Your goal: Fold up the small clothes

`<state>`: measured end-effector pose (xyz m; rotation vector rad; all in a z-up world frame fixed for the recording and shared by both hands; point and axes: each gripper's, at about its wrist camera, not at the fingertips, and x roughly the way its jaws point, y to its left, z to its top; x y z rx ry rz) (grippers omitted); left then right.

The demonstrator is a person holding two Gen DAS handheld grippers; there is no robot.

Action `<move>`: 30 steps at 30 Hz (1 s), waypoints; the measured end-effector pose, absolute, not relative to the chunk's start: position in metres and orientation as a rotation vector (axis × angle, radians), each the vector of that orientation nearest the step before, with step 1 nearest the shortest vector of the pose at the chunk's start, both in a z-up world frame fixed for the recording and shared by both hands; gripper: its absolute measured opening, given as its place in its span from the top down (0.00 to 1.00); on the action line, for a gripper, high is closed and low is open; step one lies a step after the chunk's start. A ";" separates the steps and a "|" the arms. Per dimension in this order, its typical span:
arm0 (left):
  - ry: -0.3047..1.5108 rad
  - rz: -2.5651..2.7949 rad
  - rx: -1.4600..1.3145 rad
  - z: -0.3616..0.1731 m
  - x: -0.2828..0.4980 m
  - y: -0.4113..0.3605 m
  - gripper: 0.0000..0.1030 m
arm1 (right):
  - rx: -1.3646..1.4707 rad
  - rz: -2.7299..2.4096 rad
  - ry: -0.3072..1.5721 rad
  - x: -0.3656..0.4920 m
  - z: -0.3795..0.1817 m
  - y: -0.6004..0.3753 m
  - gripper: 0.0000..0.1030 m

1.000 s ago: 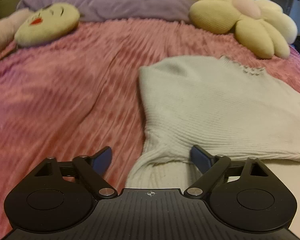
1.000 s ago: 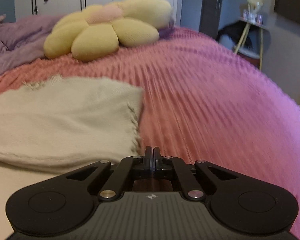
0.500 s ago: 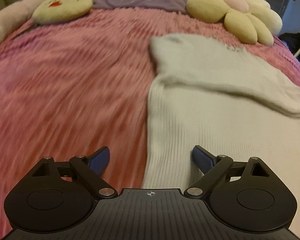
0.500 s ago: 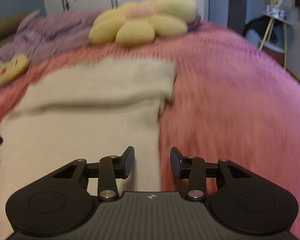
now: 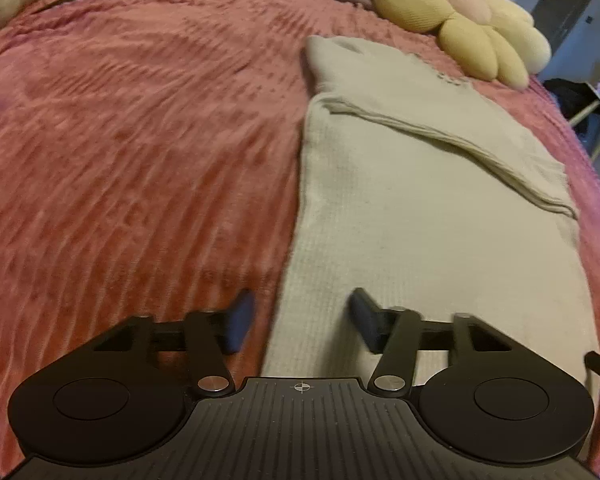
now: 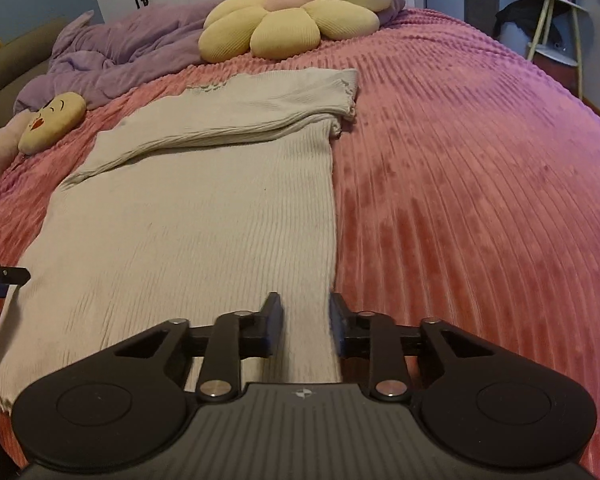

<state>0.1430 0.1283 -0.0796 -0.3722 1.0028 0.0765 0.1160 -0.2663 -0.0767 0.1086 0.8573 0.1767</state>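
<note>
Cream ribbed sweater (image 6: 204, 216) lies flat center frame on the pink bedspread (image 6: 480, 184), sleeves folded across its top. Left gripper (image 5: 300, 320) wide open, straddling the sweater's left edge at lower center. Right gripper (image 6: 305, 330) partly open over the right edge, gripping nothing.

No words, brands or numbers can be read anywhere — not on cloth, bedding or cushions.
</note>
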 end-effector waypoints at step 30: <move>0.814 -0.094 -0.448 -0.001 0.249 0.143 0.87 | 0.459 0.314 0.753 0.205 -0.034 -0.283 0.97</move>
